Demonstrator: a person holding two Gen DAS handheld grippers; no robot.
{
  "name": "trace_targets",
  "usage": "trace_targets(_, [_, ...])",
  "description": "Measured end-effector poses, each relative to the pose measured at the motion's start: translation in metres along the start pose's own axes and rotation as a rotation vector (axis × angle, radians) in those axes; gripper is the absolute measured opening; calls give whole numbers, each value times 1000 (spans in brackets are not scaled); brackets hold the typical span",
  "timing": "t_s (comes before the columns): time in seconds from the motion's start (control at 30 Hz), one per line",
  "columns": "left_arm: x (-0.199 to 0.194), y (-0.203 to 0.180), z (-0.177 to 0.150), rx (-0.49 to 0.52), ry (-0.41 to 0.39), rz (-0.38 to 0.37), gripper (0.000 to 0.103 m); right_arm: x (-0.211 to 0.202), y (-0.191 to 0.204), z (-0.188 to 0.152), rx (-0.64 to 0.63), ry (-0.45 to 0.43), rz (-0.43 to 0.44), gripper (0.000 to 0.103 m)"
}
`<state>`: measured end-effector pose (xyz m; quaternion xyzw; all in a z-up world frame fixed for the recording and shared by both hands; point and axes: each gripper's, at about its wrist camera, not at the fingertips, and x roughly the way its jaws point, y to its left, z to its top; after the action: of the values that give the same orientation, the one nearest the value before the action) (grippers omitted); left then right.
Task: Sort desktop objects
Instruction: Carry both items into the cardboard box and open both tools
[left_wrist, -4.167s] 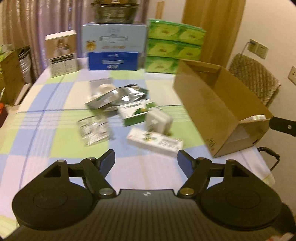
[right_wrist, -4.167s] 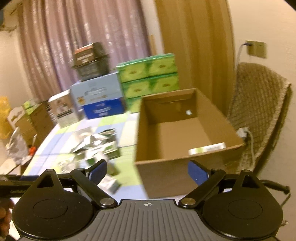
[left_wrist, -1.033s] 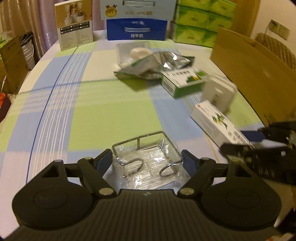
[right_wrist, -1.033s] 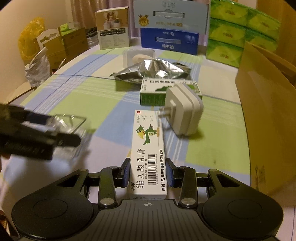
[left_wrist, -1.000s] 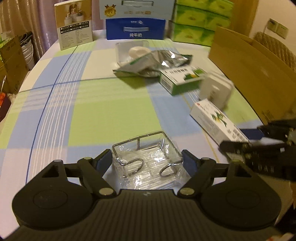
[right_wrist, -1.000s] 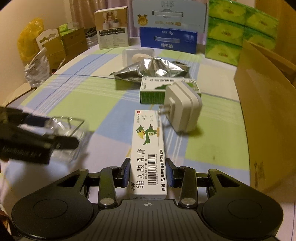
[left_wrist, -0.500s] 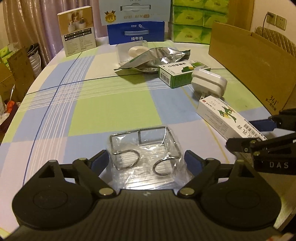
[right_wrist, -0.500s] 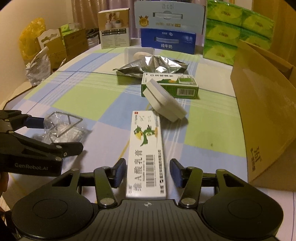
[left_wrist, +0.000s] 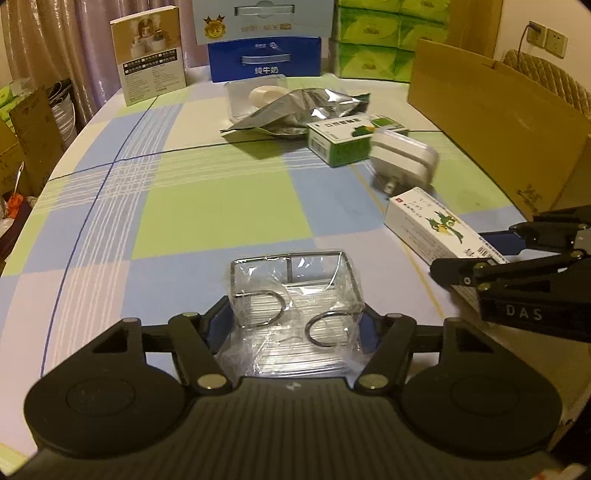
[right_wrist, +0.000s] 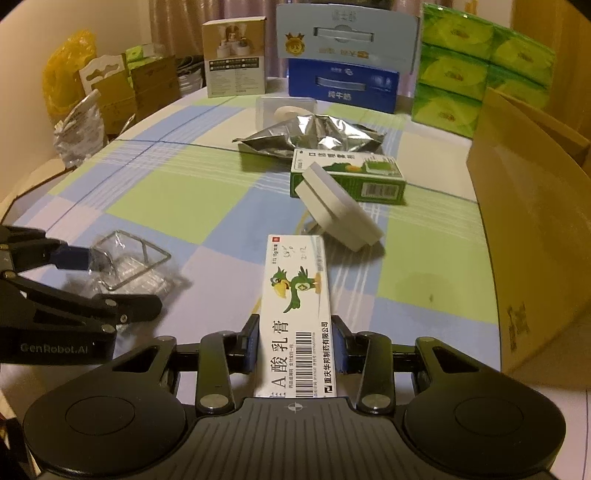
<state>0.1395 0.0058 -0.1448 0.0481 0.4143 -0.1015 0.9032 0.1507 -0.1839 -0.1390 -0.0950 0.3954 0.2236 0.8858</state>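
The left gripper (left_wrist: 295, 325) is closed on a wire rack wrapped in clear plastic (left_wrist: 293, 295), its fingers pressed against both sides of the wrapping at the near edge of the table (left_wrist: 207, 206), which is covered by a checked cloth of green, blue and white. The right gripper (right_wrist: 295, 345) clamps a long white ointment box with a green parrot (right_wrist: 297, 306) by its near end, the far end pointing away across the table. Just beyond that box lies a white plug adapter (right_wrist: 338, 210), tilted and leaning near a green and white medicine box (right_wrist: 347, 175). Behind these sit a crumpled silver foil pouch (right_wrist: 317, 138) and a clear plastic case holding a white roll (right_wrist: 286, 107). An open cardboard box (right_wrist: 532, 206) stands along the right edge of the table, and milk cartons (right_wrist: 343, 59) and green tissue packs (right_wrist: 472, 70) are stacked at the far end.
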Motion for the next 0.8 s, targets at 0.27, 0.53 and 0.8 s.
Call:
trace_targets(0.27, [-24,-20,-16,-17,4,-23,62,-38,-4,-11,85,-27,-21,36])
trace_targets(0.53, [-52,-40,-11,17,-31,-42,62,-77,-8,-16,116,-67,-46,36])
trace_targets(0.8, [-74,-84,31,86,-125,-130,62,-135,-48,1,167,-178,-141,36])
